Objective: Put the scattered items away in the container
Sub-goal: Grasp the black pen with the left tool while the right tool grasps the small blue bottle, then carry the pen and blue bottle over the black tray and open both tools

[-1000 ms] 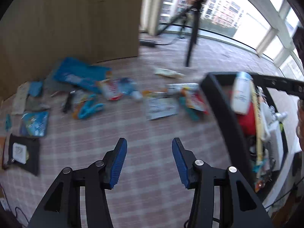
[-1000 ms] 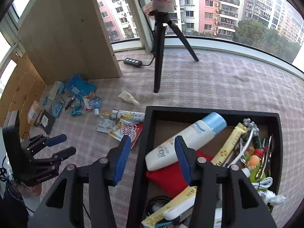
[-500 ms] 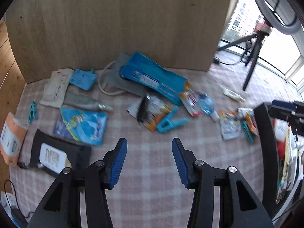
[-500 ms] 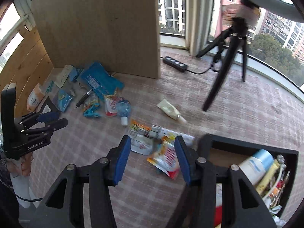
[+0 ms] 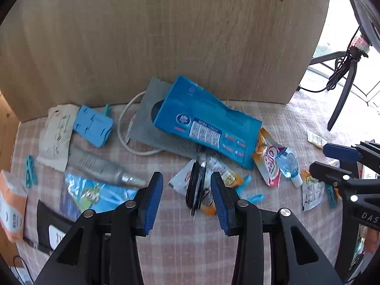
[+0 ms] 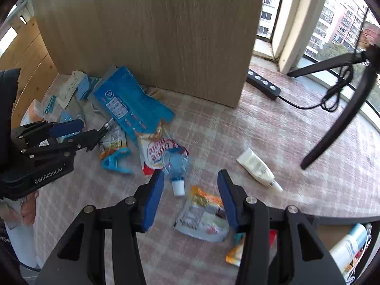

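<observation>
On the left we see the left gripper point(image 5: 187, 200) above a black folding tool point(image 5: 196, 188), jaws just narrowing, gripping nothing; rightward, the right gripper point(image 6: 190, 200) gapes empty over a small bottle point(image 6: 177, 163) and sachet point(image 6: 201, 216); the container point(image 6: 344, 220) sits far right.

Glossy blue plastic pouch point(image 5: 204, 123) lies on checked woven cloth point(image 5: 190, 249) before matt wood panel point(image 5: 166, 35).
</observation>
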A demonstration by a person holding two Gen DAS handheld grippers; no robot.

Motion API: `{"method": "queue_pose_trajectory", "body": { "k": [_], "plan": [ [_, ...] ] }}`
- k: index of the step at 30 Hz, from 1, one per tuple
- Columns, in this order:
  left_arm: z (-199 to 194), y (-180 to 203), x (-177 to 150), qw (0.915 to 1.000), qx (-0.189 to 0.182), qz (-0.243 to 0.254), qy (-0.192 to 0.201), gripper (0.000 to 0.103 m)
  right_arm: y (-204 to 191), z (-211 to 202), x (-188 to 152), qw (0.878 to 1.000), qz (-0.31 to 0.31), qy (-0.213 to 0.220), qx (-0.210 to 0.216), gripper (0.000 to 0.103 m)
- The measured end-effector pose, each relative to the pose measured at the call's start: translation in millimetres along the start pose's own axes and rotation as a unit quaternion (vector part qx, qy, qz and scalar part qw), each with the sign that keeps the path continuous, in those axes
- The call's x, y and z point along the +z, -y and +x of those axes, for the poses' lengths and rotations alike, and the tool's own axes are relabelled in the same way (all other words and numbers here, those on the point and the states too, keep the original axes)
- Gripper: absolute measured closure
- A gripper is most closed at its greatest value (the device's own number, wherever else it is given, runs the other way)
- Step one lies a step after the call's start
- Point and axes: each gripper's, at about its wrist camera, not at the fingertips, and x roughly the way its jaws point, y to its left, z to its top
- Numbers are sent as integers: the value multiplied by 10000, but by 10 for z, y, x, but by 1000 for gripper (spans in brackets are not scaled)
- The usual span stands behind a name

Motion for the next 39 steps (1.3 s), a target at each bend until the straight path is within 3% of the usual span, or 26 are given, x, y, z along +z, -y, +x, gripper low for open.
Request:
{"method": "queue_pose_trajectory", "body": {
  "k": [12, 22, 24, 26, 29, 39],
  "plan": [
    [286, -50, 205, 9995, -144, 108, -264, 65, 79, 313, 183, 9992, 186, -316, 151, 60],
    [433, 39, 338, 9987, -211, 223, -395, 72, 41, 403, 210, 9980, 138, -526, 323, 60],
    [447, 86, 348, 9984, -230, 324, -392, 81, 58, 415, 195, 9980, 199, -527, 269, 72],
    [451, 140, 348, 9983, -181, 392, -382, 82, 71, 408, 191, 9978, 239, -538, 296, 76],
    [461, 193, 343, 9979, -179, 517, -361, 90, 59, 391, 168, 9978, 181, -563, 303, 77],
    [446, 280, 231, 9972, -208, 658, -295, 91, 32, 300, 28, 9986, 178, -438, 256, 77]
  ]
}}
